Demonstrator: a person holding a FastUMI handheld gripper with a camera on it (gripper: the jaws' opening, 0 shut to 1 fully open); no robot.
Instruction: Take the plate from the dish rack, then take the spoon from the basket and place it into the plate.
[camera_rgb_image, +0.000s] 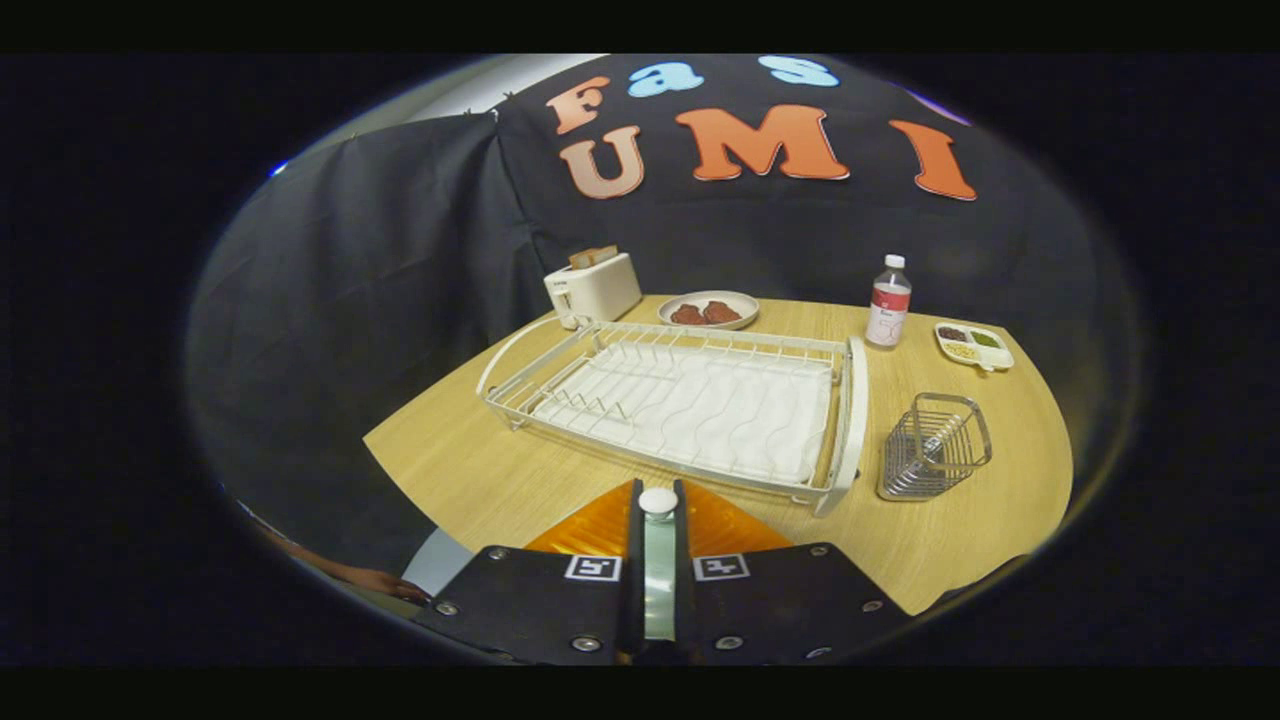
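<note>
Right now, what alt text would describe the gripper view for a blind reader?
The claw grips a pale spoon over an orange plate on a wooden table. Beyond stand a white rack, a wire basket, a toaster and a bottle.

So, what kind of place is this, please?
Most likely a mock kitchen set up on a wooden table in a cloth-walled booth: a white dish rack, a toaster and a plate of food stand there. The tongs are nearly closed, gripping something pale.
</note>
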